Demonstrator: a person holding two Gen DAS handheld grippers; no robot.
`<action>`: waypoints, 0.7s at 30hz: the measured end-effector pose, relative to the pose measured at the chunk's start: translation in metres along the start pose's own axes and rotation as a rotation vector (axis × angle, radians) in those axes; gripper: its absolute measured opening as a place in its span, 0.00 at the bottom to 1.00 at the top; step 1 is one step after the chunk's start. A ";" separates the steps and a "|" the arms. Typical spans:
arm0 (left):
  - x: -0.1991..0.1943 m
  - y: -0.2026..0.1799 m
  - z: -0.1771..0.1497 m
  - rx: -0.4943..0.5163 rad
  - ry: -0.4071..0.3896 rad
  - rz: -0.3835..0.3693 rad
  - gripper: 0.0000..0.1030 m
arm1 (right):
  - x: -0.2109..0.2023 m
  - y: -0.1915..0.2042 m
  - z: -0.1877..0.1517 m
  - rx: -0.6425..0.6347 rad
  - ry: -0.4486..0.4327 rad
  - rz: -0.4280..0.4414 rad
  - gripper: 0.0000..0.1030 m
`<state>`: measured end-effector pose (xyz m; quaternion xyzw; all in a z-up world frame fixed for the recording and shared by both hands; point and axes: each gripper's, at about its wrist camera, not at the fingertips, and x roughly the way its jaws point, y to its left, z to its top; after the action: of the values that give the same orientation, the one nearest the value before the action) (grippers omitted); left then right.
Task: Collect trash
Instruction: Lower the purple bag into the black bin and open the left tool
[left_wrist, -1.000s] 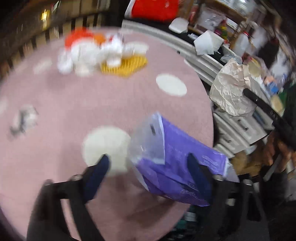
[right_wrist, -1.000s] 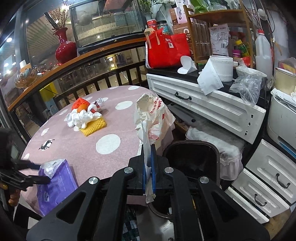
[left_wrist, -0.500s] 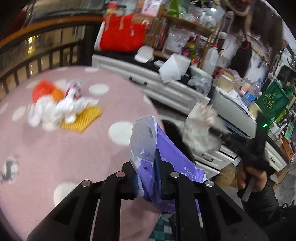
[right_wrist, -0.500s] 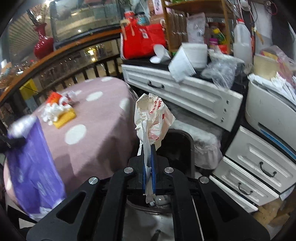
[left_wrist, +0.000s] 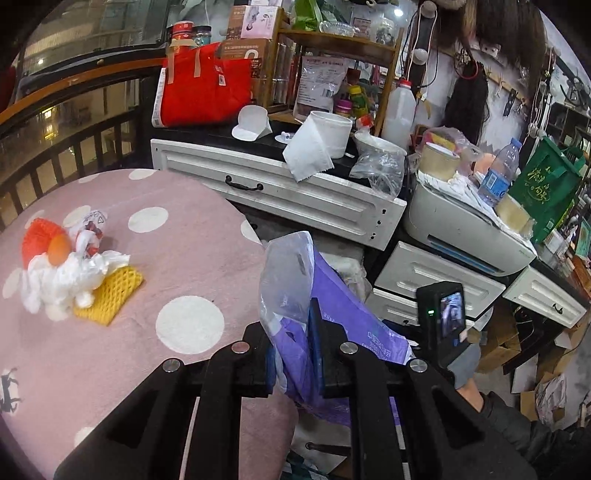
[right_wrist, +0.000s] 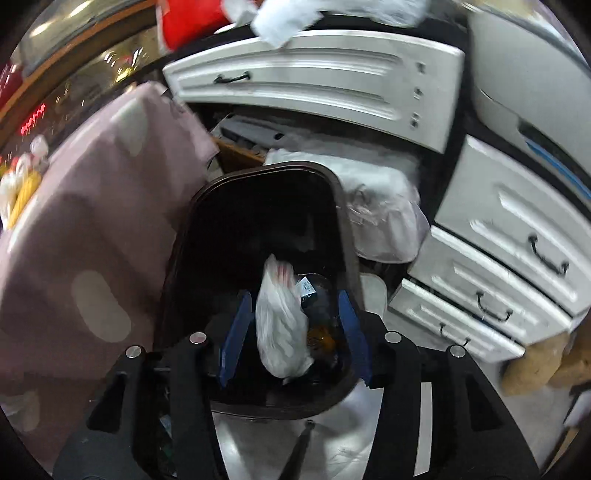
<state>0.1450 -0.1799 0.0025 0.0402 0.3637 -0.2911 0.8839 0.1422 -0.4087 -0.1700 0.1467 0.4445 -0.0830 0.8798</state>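
Left gripper (left_wrist: 293, 356): jaws pinched nearly together on the purple wrapper (left_wrist: 325, 325), clear plastic end of it sticking up above the pads, purple body hanging down and to the right past the table edge. Firm hold, by the look of it.

Right gripper (right_wrist: 293, 328): jaws opening, blue pads (right_wrist: 234, 334) well apart, pointed steeply down into the dark trash bin (right_wrist: 345, 236). White plastic bag (right_wrist: 282, 321) seen between the pads but touching neither — apparently released and inside the bin, lying lengthwise toward the bin's far wall. Bottom of bin dark; other contents hard to make out.

Key relation for the coming move: bin sits on the floor just off the rim of the pink dotted table (left_wrist: 122, 354), below and to the right of the left gripper; only partly visible in the left wrist view, hidden behind the wrapper. Wrapper's long axis runs roughly up-down along the fingers, so likely fits the bin mouth end-first. Right hand (left_wrist: 463, 363) with its camera unit occupies the space over the bin at present — probable need to clear it before the left comes across.

Room for moving: bin mouth hemmed by the hanging tablecloth on one side, white drawers (right_wrist: 487, 295) on the other, a bagged bundle behind. Open approach mainly from above.

Remaining on the table, well apart from both tools: pile of white plastic, orange netting and yellow foam net (left_wrist: 110, 288). Left hand the nearer one to it.
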 end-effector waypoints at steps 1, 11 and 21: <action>0.005 -0.004 0.001 0.009 0.006 0.002 0.14 | -0.004 -0.004 0.001 0.007 -0.009 -0.009 0.49; 0.067 -0.050 0.003 0.173 0.044 0.073 0.14 | -0.083 -0.052 0.015 0.123 -0.171 -0.071 0.55; 0.127 -0.090 -0.008 0.362 0.072 0.203 0.14 | -0.125 -0.046 0.022 0.115 -0.266 -0.069 0.55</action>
<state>0.1633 -0.3137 -0.0749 0.2453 0.3308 -0.2595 0.8735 0.0721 -0.4572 -0.0650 0.1692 0.3231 -0.1576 0.9177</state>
